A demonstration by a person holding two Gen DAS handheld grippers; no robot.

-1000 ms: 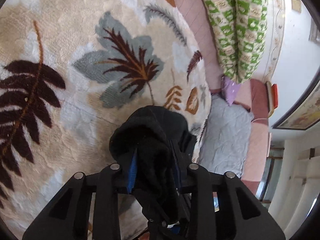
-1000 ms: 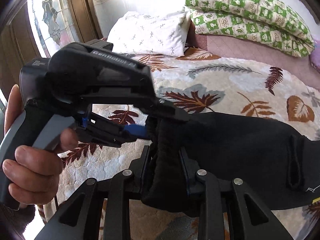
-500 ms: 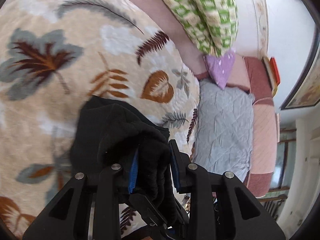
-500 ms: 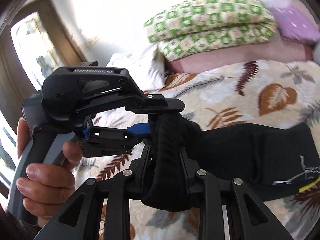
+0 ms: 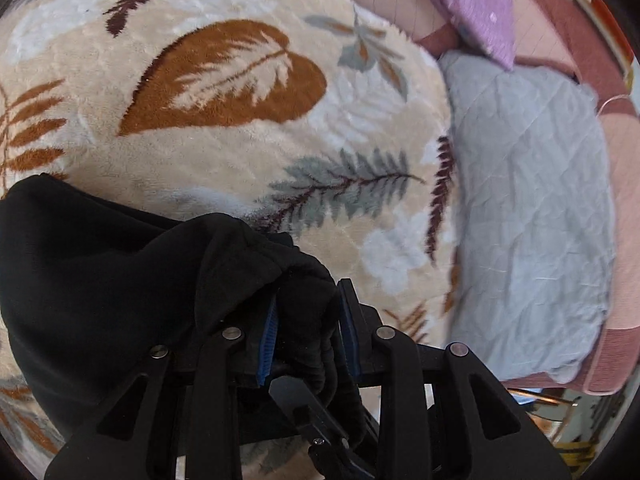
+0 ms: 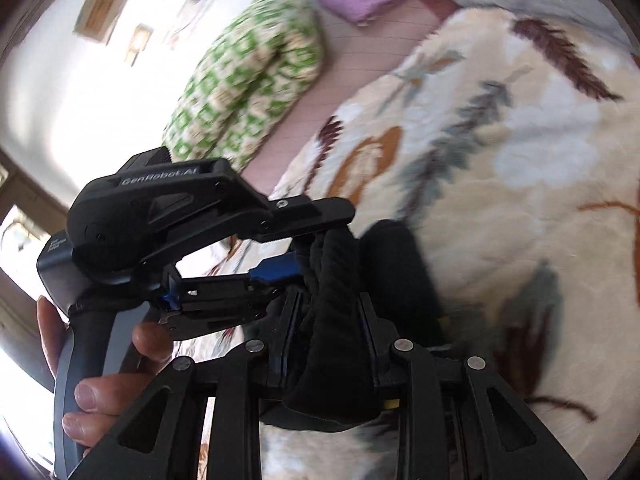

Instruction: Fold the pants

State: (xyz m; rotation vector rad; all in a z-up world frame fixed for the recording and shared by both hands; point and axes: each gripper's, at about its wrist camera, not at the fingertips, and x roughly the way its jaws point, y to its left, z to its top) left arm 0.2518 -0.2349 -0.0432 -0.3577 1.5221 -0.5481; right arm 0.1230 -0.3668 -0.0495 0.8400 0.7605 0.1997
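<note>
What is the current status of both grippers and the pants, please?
Left gripper and right gripper both shut on black pants. Pants bunched over leaf blanket. Nothing in the way.

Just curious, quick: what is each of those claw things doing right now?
Left gripper: closed, pinching the black pants.
Right gripper: closed on the same pants.

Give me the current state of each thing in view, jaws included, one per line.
left gripper: jaws shut on bunched black fabric.
right gripper: jaws shut on a thick roll of the same fabric.
black pants: gathered and held by both grippers, part draped left.
leaf-print blanket: spread over the bed.
grey quilt: lying flat, wrinkled.
green checked bedding: folded in a roll.
purple pillow: resting at the bed edge.
</note>
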